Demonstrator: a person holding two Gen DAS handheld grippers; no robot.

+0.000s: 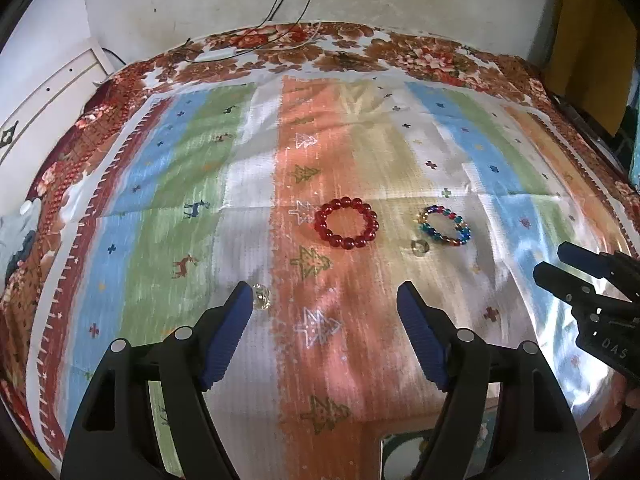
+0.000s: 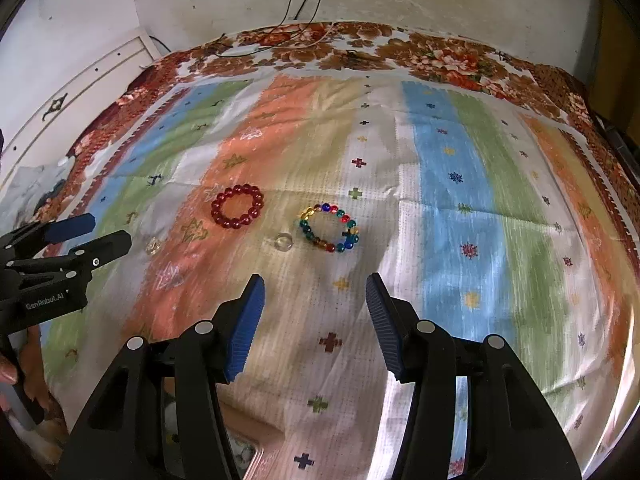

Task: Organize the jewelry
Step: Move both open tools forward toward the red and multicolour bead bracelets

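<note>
- Left wrist view: your left tongs (image 1: pixel 326 300) stand wide apart with nothing between the blue pads. A clear bead (image 1: pixel 261 297) lies just beside the left pad. The red bracelet (image 1: pixel 346 223) rests on the orange stripe of the striped cloth (image 1: pixel 168 184); the multicolour bracelet (image 1: pixel 445 226) lies to its right, a clear ring (image 1: pixel 419 247) just beside it.
- Right wrist view: your right tongs (image 2: pixel 315 294) are parted and empty, near the multicolour bracelet (image 2: pixel 329 227). The left tongs (image 2: pixel 102 232) enter at the left edge.
</note>
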